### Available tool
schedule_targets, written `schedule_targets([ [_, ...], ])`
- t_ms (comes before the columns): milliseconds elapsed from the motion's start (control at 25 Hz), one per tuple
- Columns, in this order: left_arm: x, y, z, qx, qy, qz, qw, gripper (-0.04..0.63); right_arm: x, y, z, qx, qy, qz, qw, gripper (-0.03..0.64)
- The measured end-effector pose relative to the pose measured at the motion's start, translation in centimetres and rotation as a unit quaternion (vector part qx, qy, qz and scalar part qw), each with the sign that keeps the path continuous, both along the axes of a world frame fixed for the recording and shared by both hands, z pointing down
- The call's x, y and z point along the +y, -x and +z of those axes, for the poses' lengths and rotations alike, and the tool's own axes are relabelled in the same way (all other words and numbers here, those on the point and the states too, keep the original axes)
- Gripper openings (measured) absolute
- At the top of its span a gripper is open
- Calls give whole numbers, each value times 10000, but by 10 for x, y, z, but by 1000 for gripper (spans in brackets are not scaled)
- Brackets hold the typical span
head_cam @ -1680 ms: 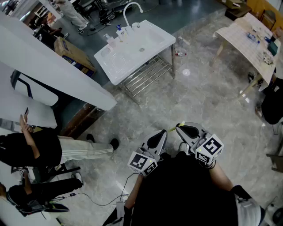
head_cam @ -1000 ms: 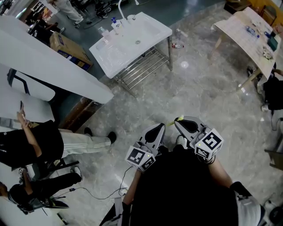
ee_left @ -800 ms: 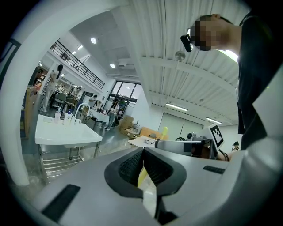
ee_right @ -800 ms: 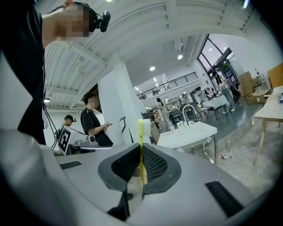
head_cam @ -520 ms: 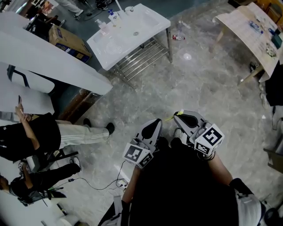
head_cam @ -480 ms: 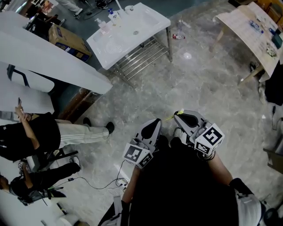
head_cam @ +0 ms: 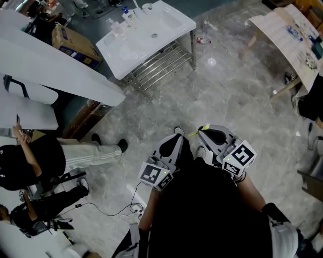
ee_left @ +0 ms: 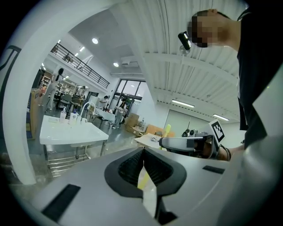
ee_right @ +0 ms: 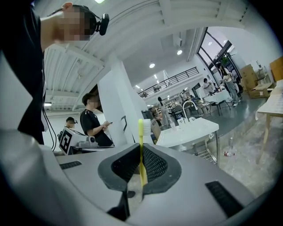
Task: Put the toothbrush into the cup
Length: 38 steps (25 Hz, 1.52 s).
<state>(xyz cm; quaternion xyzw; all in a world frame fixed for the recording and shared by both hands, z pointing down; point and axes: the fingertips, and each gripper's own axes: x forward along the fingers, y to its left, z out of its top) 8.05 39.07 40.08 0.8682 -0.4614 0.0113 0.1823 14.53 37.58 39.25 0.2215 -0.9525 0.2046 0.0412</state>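
Observation:
My right gripper (head_cam: 202, 130) is shut on a yellow toothbrush (head_cam: 195, 133), held low in front of the person's body over the marble floor. In the right gripper view the toothbrush (ee_right: 141, 132) stands upright between the pads (ee_right: 150, 163), with its white bristle head above the jaws. My left gripper (head_cam: 176, 137) is just to its left, shut with nothing visibly in it (ee_left: 143, 150). The left gripper view shows the right gripper (ee_left: 185, 143) and the toothbrush head (ee_left: 167, 130) beside it. A white sink (head_cam: 146, 35) stands far ahead, with bottles and a small white cup (head_cam: 147, 7) by its faucet.
A long white partition (head_cam: 55, 65) and a cardboard box (head_cam: 73, 43) lie left of the sink. Two people (head_cam: 35, 156) are at the left. A wooden table (head_cam: 287, 35) stands at upper right. A cable (head_cam: 116, 204) trails on the floor, and a bottle (head_cam: 202, 40) lies near the sink's leg.
The sink has slid up and left in the head view. Both grippers have shifted slightly up the frame, still close together. A shoe tip now shows between them.

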Motion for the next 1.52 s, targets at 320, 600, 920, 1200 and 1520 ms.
schedule_targets([
  [320, -67, 44, 7, -416, -69, 63, 9991, 12, -63, 46, -1, 289, -150, 158, 9993, 28],
  [600, -123, 91, -1, -235, -275, 320, 9988, 11, -120, 92, -12, 227, -151, 263, 9993, 28],
  [920, -162, 132, 6, -74, -103, 590, 9982, 11, -162, 138, -10, 310, -67, 426, 9986, 28],
  [1200, -189, 145, 10, 1, -94, 628, 9980, 11, -186, 150, -10, 353, -8, 498, 9981, 28],
  [1520, -227, 151, 14, 38, 25, 508, 9987, 11, -229, 160, -2, 280, 39, 432, 9987, 28],
])
